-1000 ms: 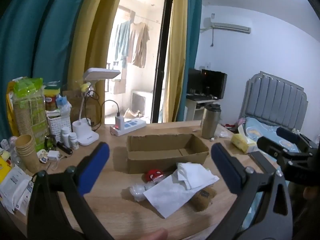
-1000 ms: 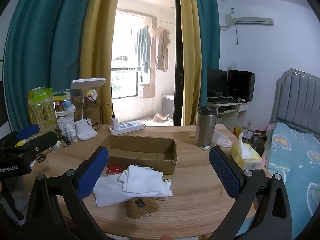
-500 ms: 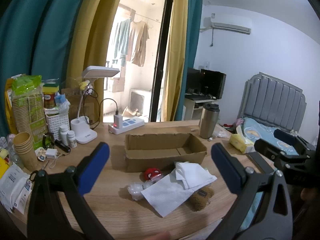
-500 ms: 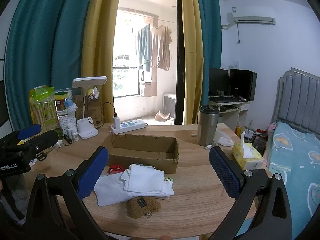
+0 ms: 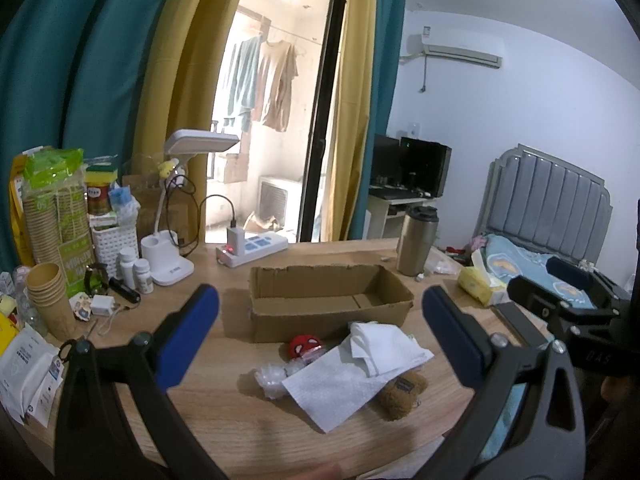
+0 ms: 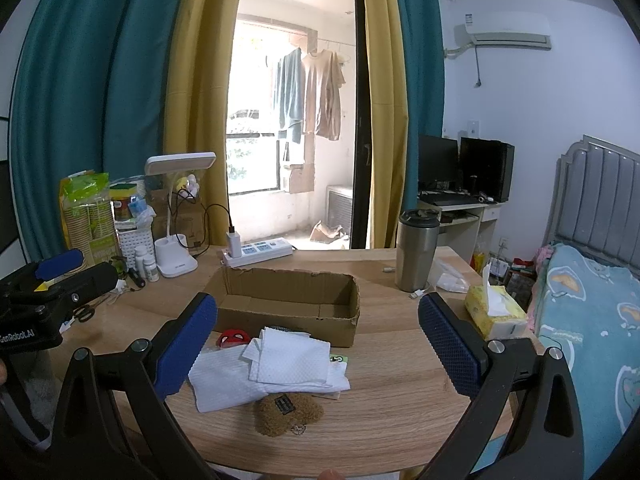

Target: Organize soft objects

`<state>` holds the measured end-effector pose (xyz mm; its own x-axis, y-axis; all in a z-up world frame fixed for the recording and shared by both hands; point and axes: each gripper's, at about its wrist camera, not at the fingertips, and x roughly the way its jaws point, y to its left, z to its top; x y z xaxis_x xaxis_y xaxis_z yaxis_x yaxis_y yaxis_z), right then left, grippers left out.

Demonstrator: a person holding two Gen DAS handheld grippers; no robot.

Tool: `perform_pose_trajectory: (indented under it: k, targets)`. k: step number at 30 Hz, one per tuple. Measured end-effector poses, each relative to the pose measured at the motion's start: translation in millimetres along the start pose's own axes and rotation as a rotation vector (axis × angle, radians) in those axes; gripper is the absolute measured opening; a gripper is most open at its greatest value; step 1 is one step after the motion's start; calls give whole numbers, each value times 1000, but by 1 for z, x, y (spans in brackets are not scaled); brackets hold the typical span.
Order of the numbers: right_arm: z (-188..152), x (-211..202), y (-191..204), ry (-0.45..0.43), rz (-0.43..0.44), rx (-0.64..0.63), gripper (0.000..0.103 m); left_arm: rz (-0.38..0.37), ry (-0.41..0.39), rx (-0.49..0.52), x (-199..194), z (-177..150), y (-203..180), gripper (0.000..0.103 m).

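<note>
Both your left gripper (image 5: 320,336) and right gripper (image 6: 318,334) hover wide open, empty; next, pinch the white cloth (image 6: 294,356) into the cardboard box (image 6: 288,306).

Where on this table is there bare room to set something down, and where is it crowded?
Bare wood lies between the cardboard box and the tissue pack, and along the near edge right of the brown plush. The box is empty too. Crowded: the back-left corner around the desk lamp, and the white cloths before the box.
</note>
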<state>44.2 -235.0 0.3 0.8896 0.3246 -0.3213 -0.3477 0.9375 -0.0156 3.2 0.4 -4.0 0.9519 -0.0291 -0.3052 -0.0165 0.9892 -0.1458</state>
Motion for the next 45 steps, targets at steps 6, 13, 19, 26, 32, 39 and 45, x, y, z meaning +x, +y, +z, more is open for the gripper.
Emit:
perform_pose_trajectory:
  k: [6, 13, 19, 26, 32, 39, 45]
  targets:
    - [0, 0, 0, 0, 0, 0, 103, 1, 0, -1, 0, -1, 0, 103]
    - [0, -1, 0, 0, 1, 0, 103, 1, 0, -2, 0, -1, 1, 103]
    - [0, -2, 0, 1, 1, -1, 103, 4, 1, -7, 0, -5, 2, 103]
    - [0, -1, 0, 1, 0, 0, 103, 4, 1, -7, 0, -5, 3, 103]
    - [0, -1, 0, 1, 1, -1, 103, 3, 2, -7, 0, -4, 3, 103]
    - [0, -1, 0, 2, 0, -1, 103, 3, 3, -8, 0, -5, 3, 103]
    - [0, -1, 0, 3, 1, -1, 103, 3, 4, -9, 0, -5, 3, 103]
